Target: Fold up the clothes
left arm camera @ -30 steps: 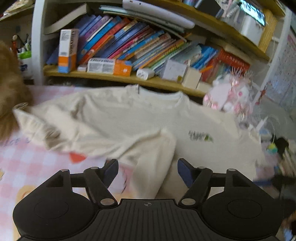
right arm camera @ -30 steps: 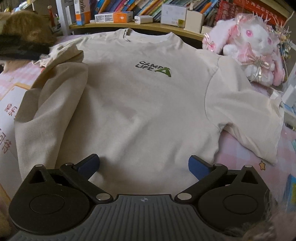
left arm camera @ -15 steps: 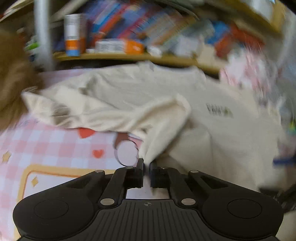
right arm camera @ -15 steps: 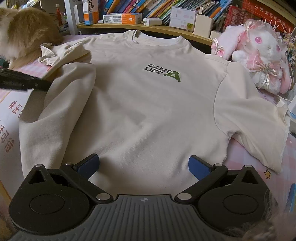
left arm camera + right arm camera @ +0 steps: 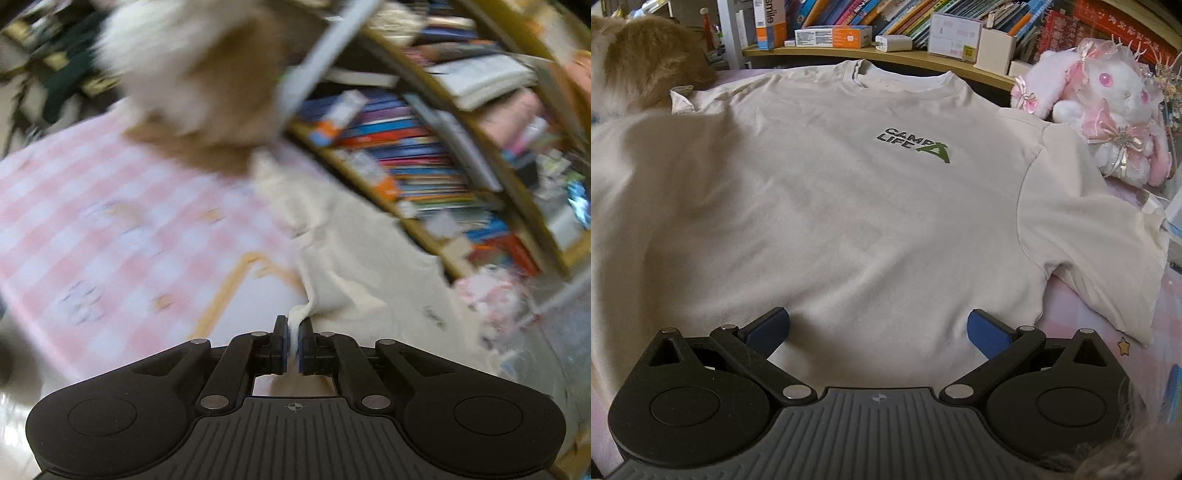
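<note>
A cream T-shirt point(image 5: 849, 206) with a green and black "CAMP LIFE" print lies face up on a pink checked cover, collar at the far side. My right gripper point(image 5: 878, 326) is open and empty, low over the shirt's bottom hem. My left gripper point(image 5: 293, 345) is shut on a corner of the T-shirt point(image 5: 351, 258) at its left side and holds the cloth pulled taut. The left wrist view is blurred and tilted.
A brown and white furry animal point(image 5: 646, 62) sits at the shirt's far left; it also shows in the left wrist view point(image 5: 199, 74). A pink plush rabbit point(image 5: 1108, 110) sits at the far right. A bookshelf point(image 5: 886, 22) runs along the back. The pink checked cover point(image 5: 92, 206) lies left of the shirt.
My left gripper closed on the shirt's folded left corner and has swung left, pulling the cloth out flat. My right gripper has stayed open over the hem.
</note>
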`<state>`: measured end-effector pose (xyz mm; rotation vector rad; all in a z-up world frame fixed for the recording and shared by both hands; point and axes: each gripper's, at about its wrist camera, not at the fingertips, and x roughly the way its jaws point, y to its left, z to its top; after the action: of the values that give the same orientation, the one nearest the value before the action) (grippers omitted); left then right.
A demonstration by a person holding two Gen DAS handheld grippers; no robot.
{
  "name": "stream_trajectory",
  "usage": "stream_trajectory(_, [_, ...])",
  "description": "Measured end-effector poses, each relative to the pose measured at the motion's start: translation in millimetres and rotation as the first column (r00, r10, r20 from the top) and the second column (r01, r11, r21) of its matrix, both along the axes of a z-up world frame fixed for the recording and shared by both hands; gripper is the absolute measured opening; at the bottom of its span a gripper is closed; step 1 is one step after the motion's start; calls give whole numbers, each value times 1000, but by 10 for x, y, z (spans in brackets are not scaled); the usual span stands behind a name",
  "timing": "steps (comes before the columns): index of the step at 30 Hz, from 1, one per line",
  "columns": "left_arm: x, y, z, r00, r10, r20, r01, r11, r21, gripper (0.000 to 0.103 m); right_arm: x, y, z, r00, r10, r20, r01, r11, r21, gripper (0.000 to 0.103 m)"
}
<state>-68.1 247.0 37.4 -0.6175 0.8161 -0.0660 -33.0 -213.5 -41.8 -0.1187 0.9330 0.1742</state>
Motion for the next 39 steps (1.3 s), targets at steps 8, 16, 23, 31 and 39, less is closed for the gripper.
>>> stream_trajectory(8, [-35, 292, -256, 1000, -11, 29, 15, 987, -163, 4, -708, -28, 448, 992, -109, 60, 110, 994, -5, 99])
stream_trajectory(16, [-5, 373, -483, 984, -177, -1, 176, 981, -81, 5, -1662, 52, 518, 971, -235, -39, 238, 964, 117, 89])
stream_trajectory(23, [-37, 250, -648, 960, -279, -31, 281, 956, 79, 26, -1774, 173, 422, 979, -194, 61, 196, 980, -41, 82])
stream_trajectory(31, [-15, 51, -762, 915, -391, -97, 402, 902, 155, 23, -1666, 78, 284, 986, 151, -64, -160, 972, -171, 51])
stream_trajectory(39, [381, 101, -456, 953, -289, 94, 298, 950, -97, 0, -1225, -464, 827, 997, 68, 46, -79, 949, 304, 7])
